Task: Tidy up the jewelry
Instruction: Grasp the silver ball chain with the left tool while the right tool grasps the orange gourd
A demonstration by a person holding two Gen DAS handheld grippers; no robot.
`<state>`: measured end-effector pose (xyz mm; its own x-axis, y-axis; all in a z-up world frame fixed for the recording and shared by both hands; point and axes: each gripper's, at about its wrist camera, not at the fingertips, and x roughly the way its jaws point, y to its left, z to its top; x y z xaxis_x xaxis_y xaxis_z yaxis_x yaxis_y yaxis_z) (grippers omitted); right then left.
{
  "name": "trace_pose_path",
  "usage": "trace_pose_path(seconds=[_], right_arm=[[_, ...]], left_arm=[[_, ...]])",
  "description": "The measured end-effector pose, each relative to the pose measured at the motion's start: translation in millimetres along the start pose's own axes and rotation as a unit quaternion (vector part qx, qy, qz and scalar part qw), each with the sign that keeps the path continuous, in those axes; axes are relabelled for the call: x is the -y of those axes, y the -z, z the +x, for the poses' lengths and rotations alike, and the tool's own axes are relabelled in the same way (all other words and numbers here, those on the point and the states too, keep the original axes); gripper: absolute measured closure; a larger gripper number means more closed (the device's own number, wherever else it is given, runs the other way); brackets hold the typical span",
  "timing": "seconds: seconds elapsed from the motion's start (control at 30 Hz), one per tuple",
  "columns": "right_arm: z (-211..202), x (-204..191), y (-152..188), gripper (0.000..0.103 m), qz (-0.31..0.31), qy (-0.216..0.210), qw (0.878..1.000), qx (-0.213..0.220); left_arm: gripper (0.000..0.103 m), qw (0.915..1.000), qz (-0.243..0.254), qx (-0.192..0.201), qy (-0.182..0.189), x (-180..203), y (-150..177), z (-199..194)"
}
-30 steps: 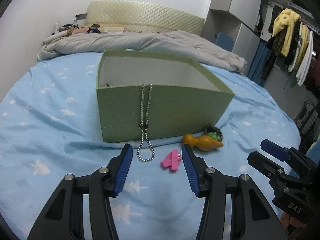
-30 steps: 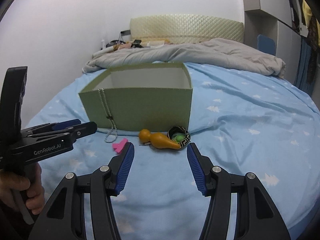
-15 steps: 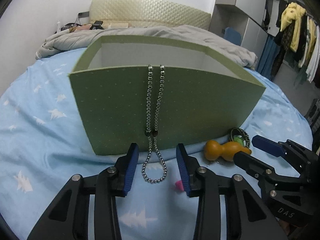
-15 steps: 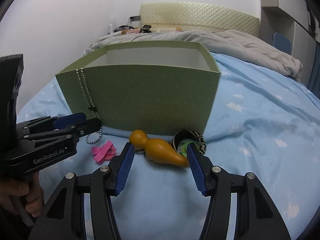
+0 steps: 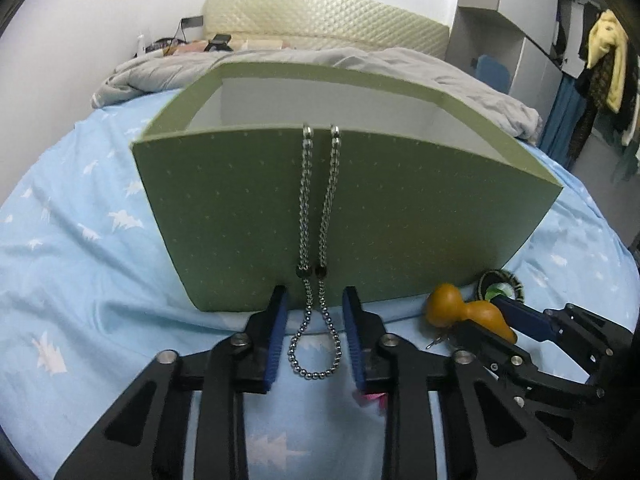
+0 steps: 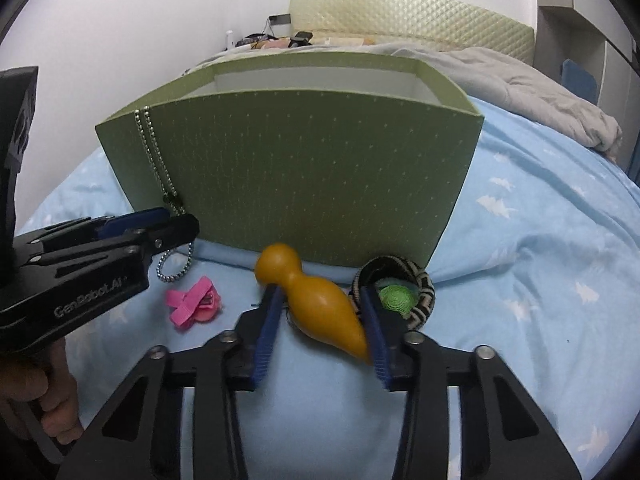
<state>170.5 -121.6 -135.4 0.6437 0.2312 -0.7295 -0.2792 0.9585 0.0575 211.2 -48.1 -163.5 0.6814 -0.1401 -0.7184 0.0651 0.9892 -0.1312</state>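
Our left tongs (image 5: 314,320) stand apart, fingers flanking the bead chain (image 5: 316,264) that hangs over the green box's (image 5: 400,216) front rim onto the bed (image 5: 80,264). Our right tongs (image 6: 320,320) are apart too, straddling the orange gourd pendant (image 6: 316,300) beside the woven bangle (image 6: 420,280). A pink clip (image 6: 194,300) lies between both tools, just clear of the box wall.

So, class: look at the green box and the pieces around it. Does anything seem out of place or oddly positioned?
Yes. The bead chain is draped over the front wall of the green box, its loop lying outside on the blue sheet between the left gripper fingers. It is neither fully in nor out.
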Motion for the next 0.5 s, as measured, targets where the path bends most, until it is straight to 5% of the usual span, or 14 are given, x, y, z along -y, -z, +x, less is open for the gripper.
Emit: trace_pose_path(seconds=[0.17, 0.5], right_arm=[[-3.3, -5.7, 1.1, 0.073, -0.009, 0.000, 1.000, 0.001], [-15.9, -10.6, 5.8, 0.073, 0.017, 0.000, 1.000, 0.005]], left_arm=[[0.097, 0.9997, -0.007, -0.018, -0.015, -2.1, -1.0, 7.8], [0.099, 0.9998, -0.006, -0.016, 0.007, -3.3, -1.6, -0.6]])
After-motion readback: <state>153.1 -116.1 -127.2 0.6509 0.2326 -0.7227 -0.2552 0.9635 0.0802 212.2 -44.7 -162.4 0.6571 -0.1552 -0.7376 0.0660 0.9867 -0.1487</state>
